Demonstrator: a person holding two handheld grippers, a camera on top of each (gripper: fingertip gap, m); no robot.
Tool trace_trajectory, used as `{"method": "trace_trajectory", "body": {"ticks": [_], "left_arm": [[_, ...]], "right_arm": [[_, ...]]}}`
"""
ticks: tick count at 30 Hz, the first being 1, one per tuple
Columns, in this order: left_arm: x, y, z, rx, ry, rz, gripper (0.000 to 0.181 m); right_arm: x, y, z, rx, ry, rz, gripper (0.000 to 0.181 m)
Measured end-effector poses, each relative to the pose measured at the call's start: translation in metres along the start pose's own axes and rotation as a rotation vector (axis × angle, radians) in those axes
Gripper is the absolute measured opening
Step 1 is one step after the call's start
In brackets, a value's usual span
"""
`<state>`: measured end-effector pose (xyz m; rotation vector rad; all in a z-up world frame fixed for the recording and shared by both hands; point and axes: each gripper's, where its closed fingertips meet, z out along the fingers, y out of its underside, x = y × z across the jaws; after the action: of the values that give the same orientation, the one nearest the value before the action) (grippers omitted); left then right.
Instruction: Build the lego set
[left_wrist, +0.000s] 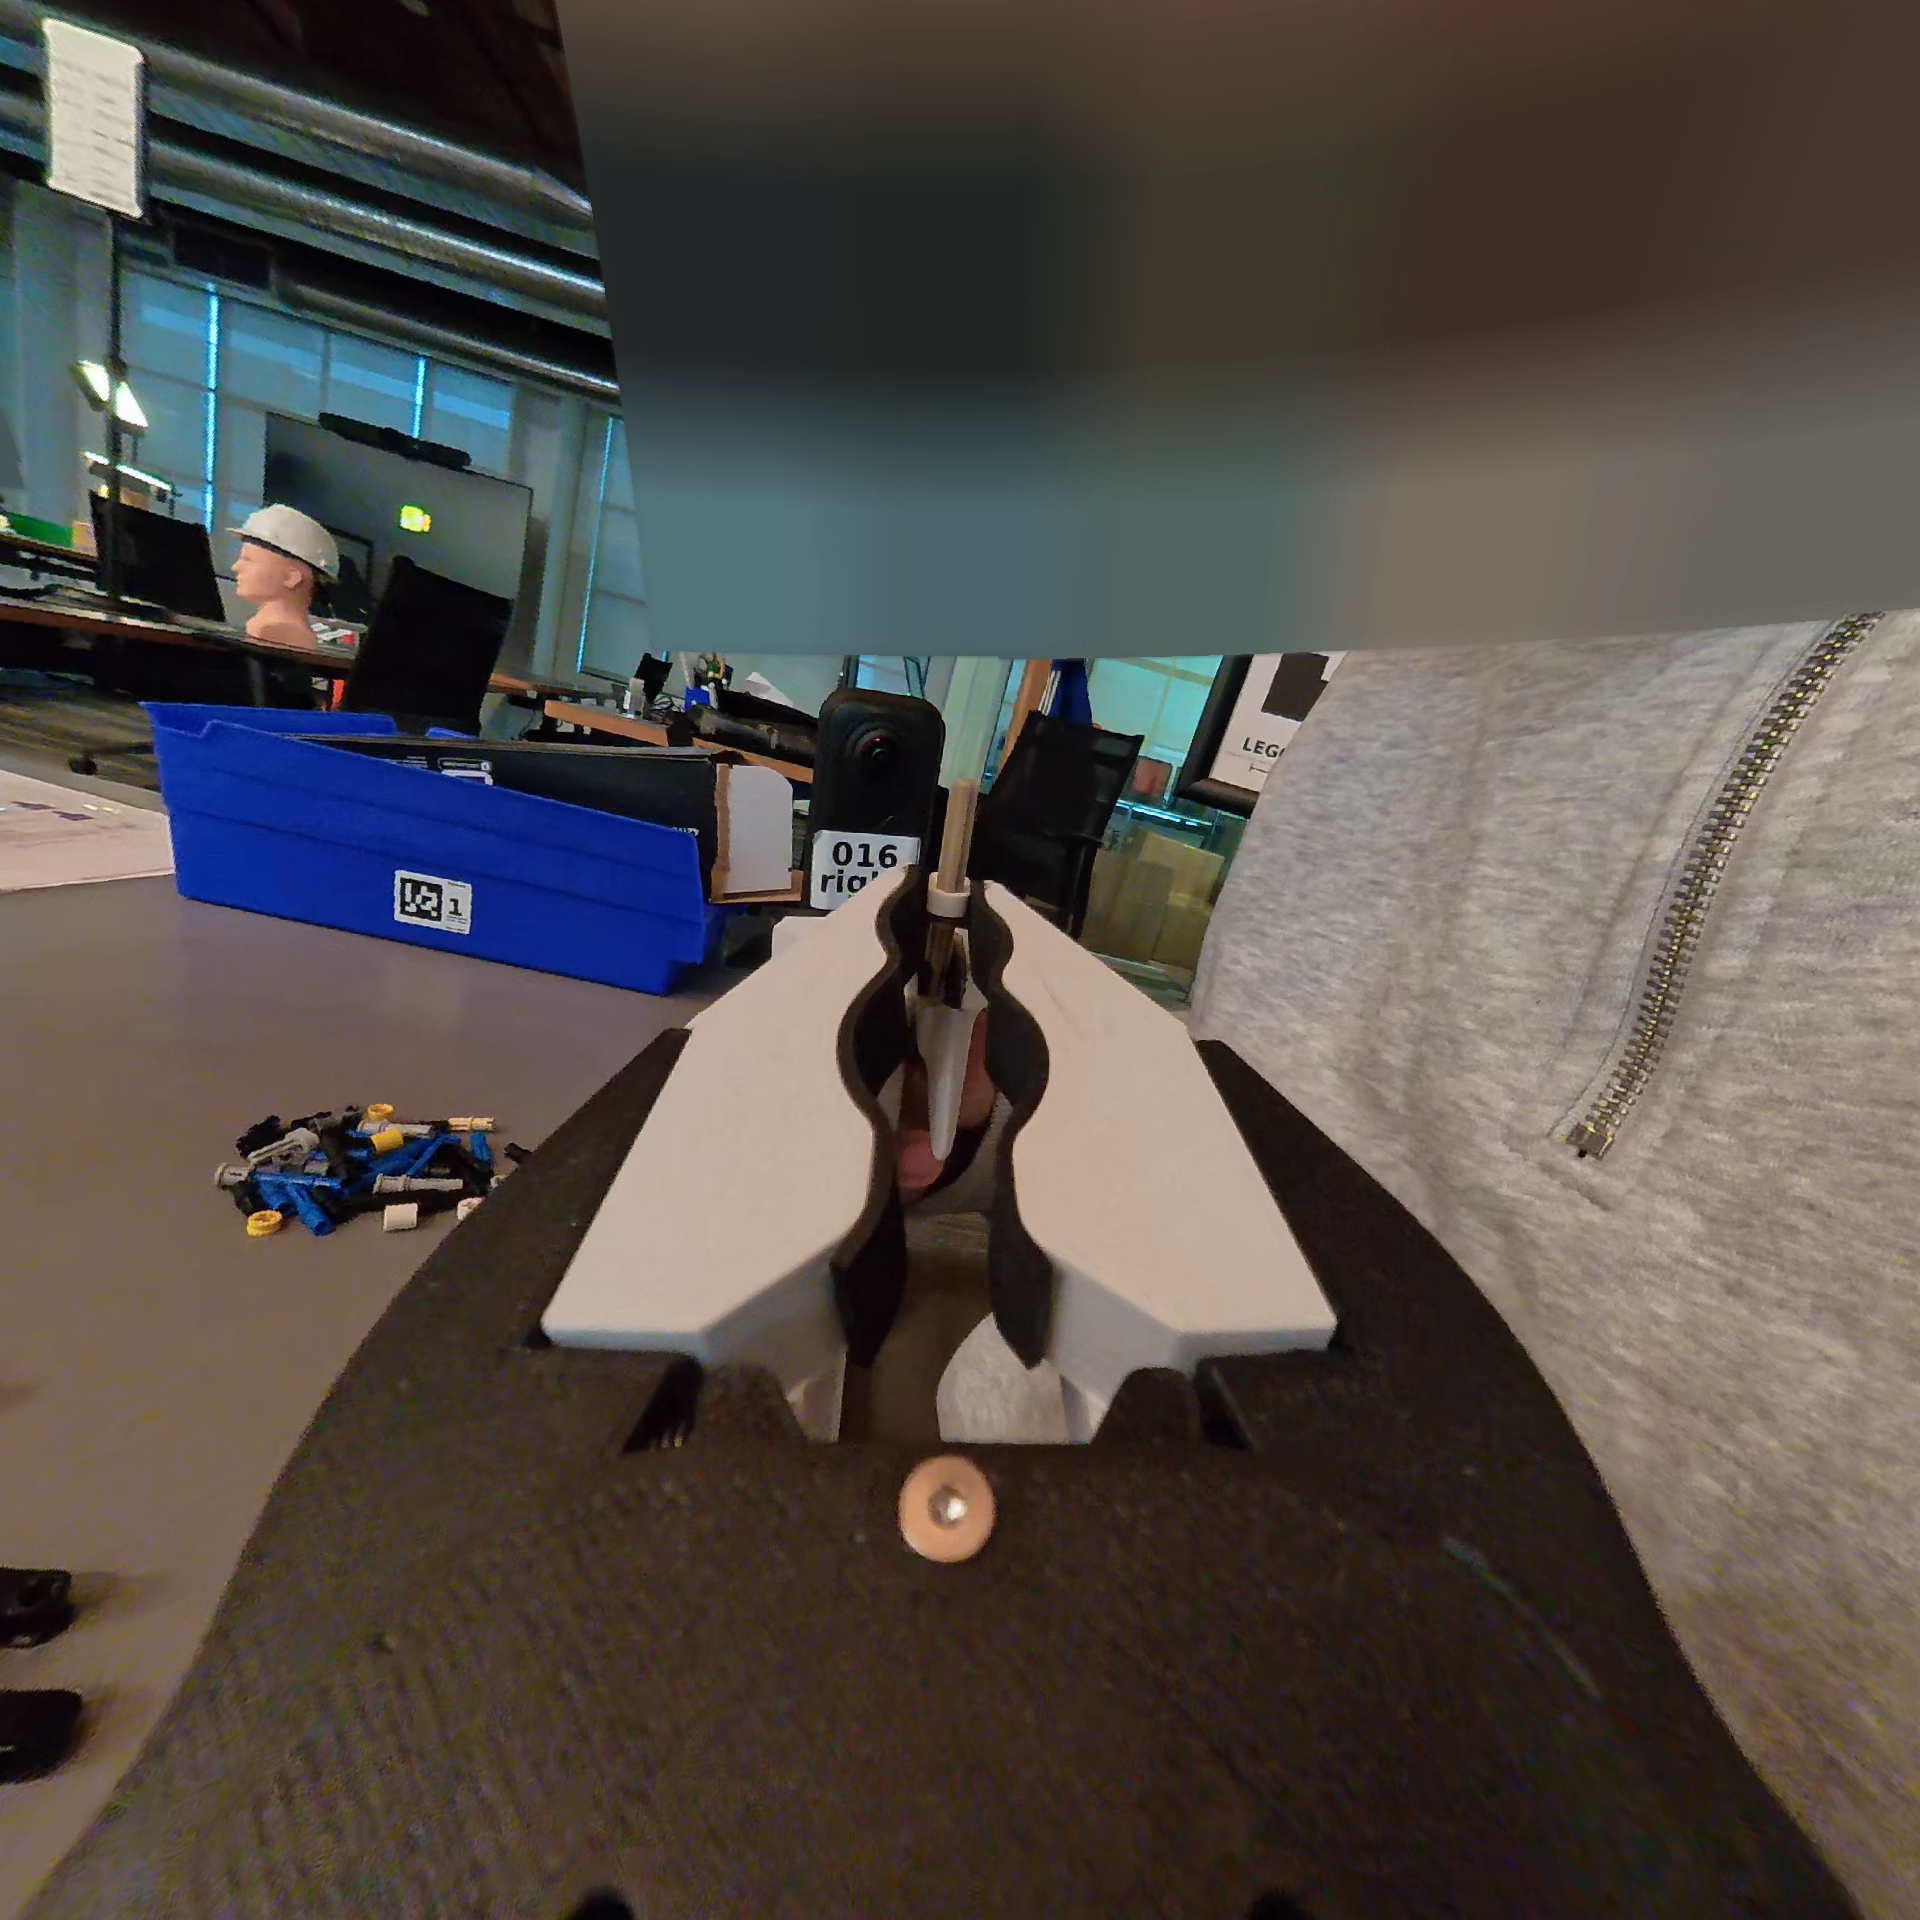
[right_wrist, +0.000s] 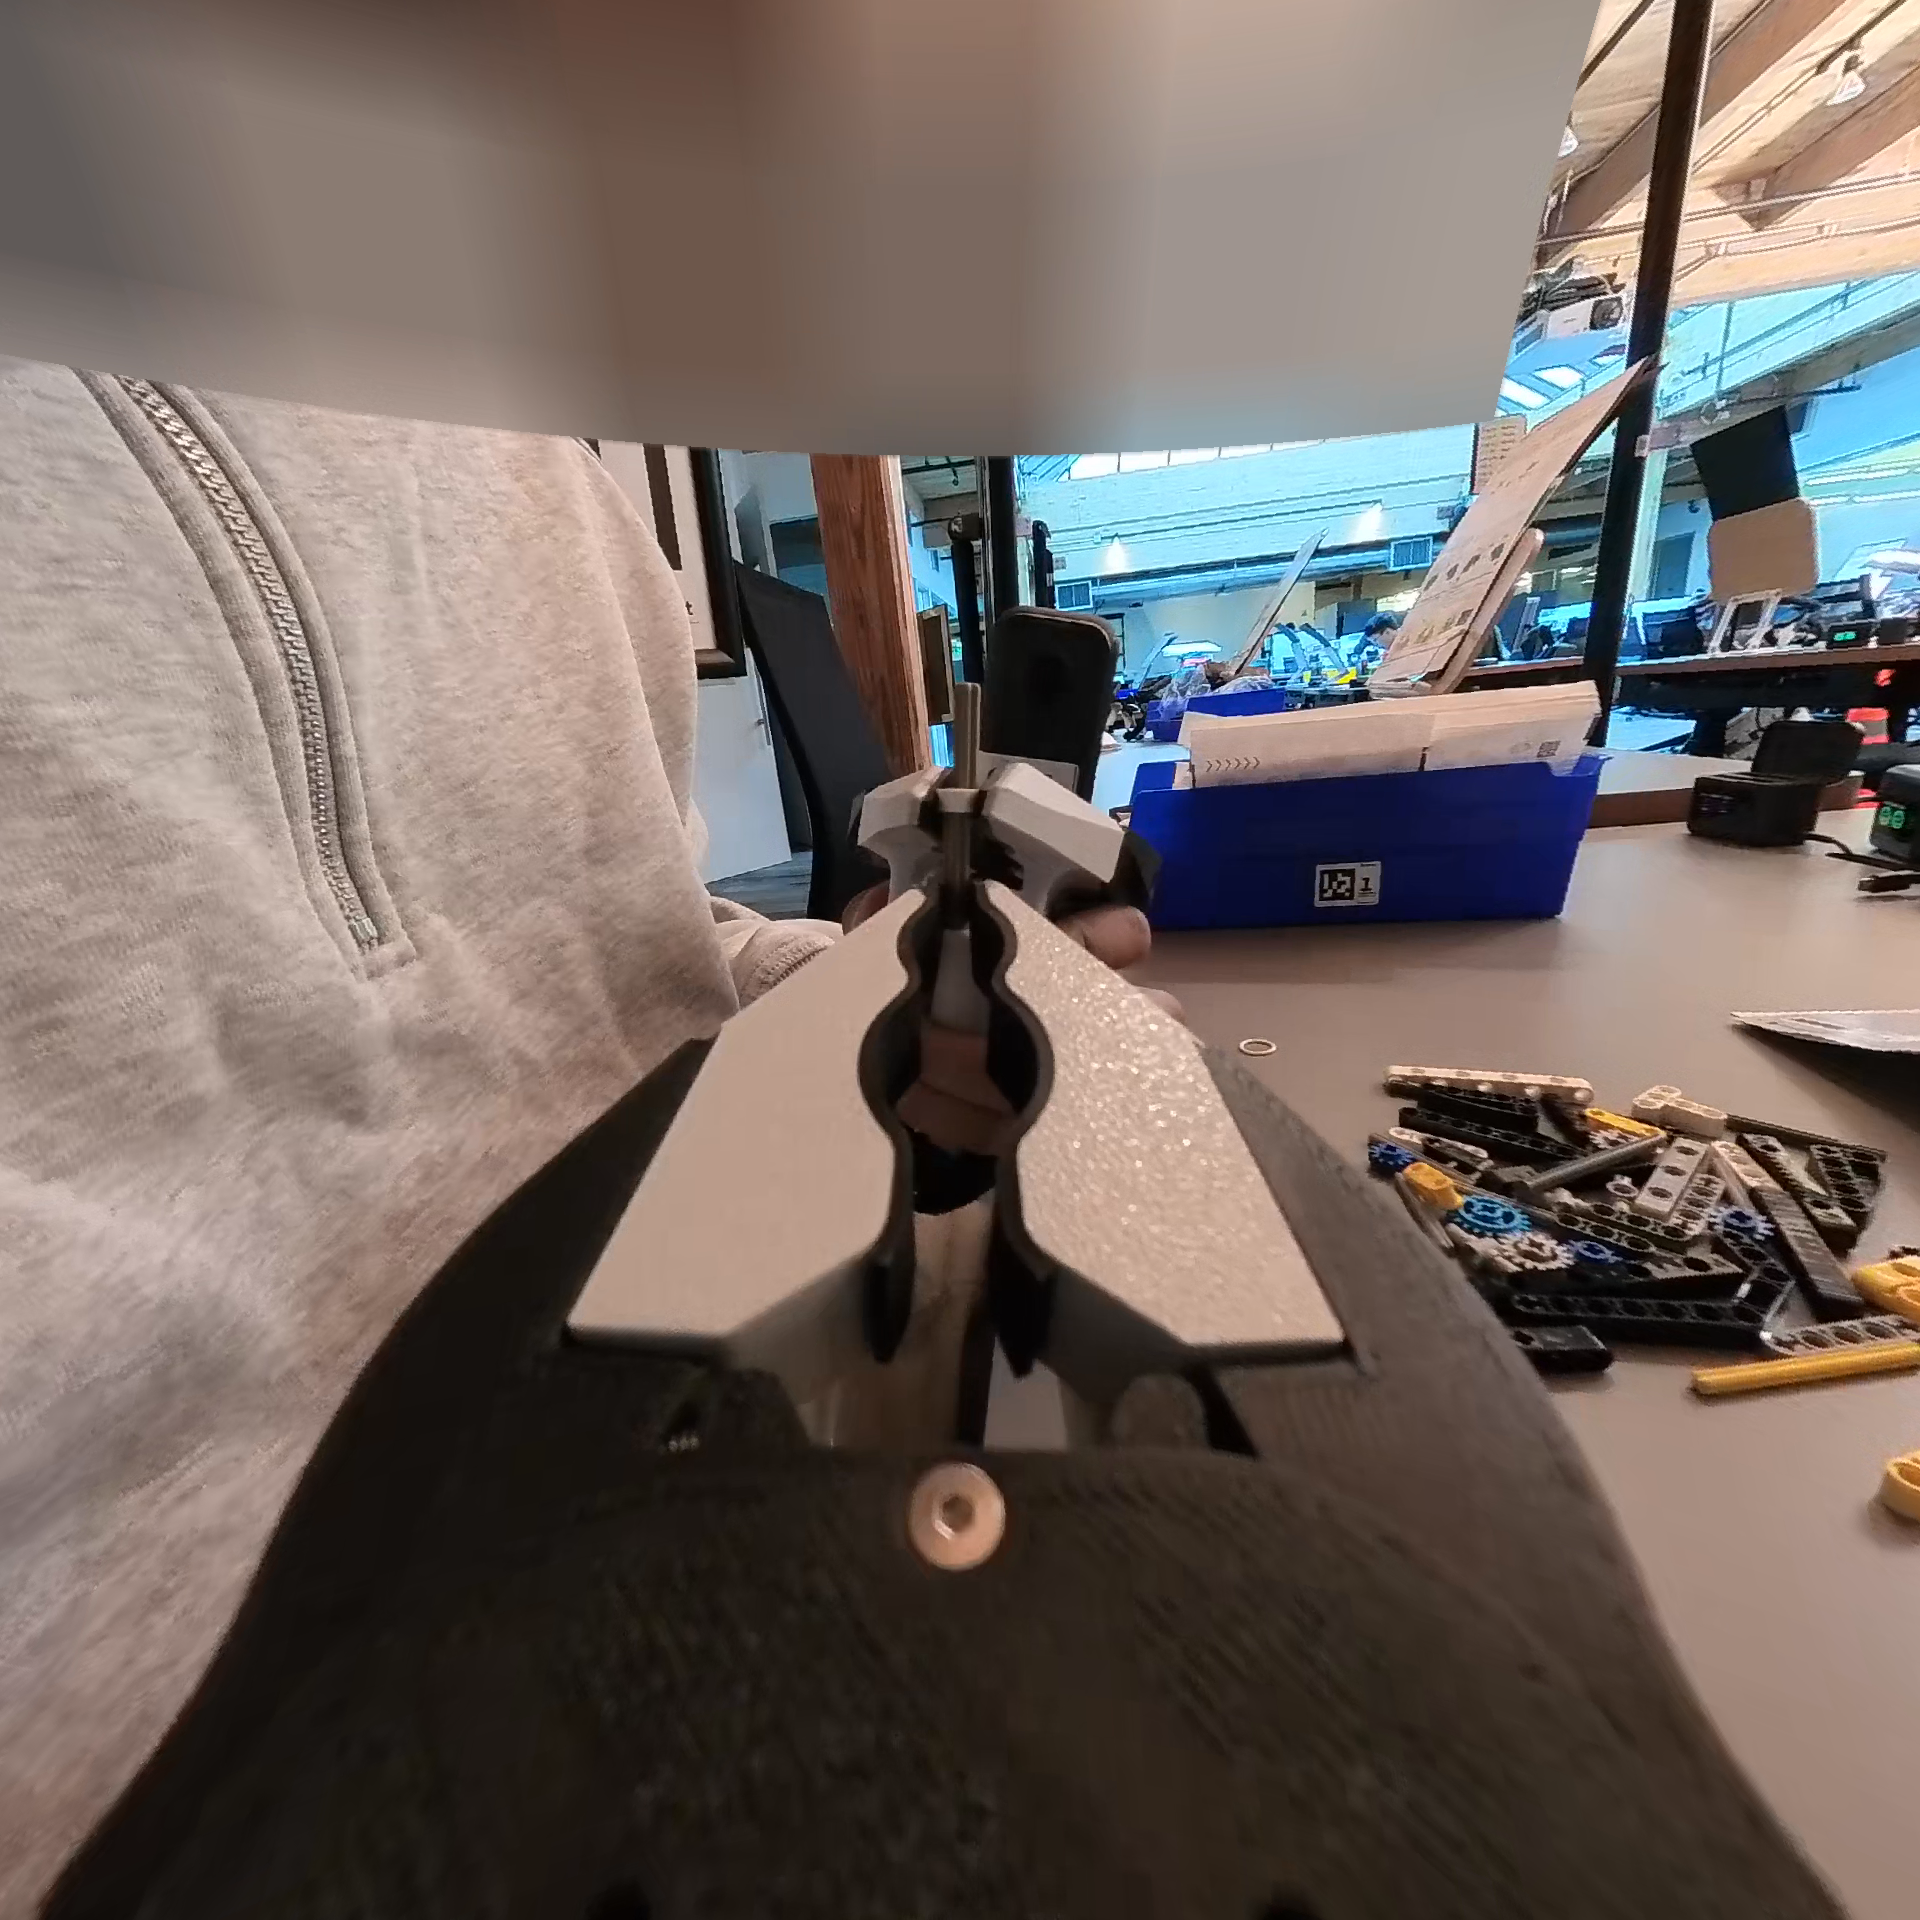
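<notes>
A thin grey axle (left_wrist: 956, 826) stands upright with a white bush (left_wrist: 951, 896) threaded on it. My left gripper (left_wrist: 948, 920) is shut at its tips on the bush, held above the table. In the right wrist view the axle (right_wrist: 967, 732) and the bush (right_wrist: 962, 801) show again. My right gripper (right_wrist: 961, 914) meets the left gripper (right_wrist: 1013, 821) tip to tip and is shut on the lower part of the axle. The right gripper's body (left_wrist: 878, 769) faces me in the left wrist view. The axle's lower end is hidden between the fingers.
A pile of small pins and connectors (left_wrist: 364, 1169) lies left. A pile of beams and gears (right_wrist: 1642, 1216) with a yellow axle (right_wrist: 1808, 1366) lies right. A blue bin (left_wrist: 436, 842) (right_wrist: 1361, 842) stands behind. A person's grey zip sweater (left_wrist: 1558, 1039) is close by.
</notes>
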<state>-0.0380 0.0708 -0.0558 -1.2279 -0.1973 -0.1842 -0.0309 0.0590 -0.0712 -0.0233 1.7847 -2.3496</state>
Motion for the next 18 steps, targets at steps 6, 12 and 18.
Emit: {"method": "trace_trajectory", "body": {"ticks": [6, 12, 18], "left_arm": [[-0.0001, 0.0001, 0.0001, 0.0, -0.003, 0.005, 0.006], [-0.0003, -0.0001, 0.0001, 0.001, -0.002, 0.002, 0.006], [-0.0007, 0.0, 0.0001, 0.003, -0.003, 0.002, 0.006]], "right_arm": [[-0.0002, 0.0, -0.0002, 0.0, 0.0, 0.0, 0.003], [-0.0002, -0.0001, -0.0002, 0.0, 0.0, 0.0, 0.003], [0.0001, -0.0002, -0.0001, 0.0, -0.001, 0.002, 0.003]]}}
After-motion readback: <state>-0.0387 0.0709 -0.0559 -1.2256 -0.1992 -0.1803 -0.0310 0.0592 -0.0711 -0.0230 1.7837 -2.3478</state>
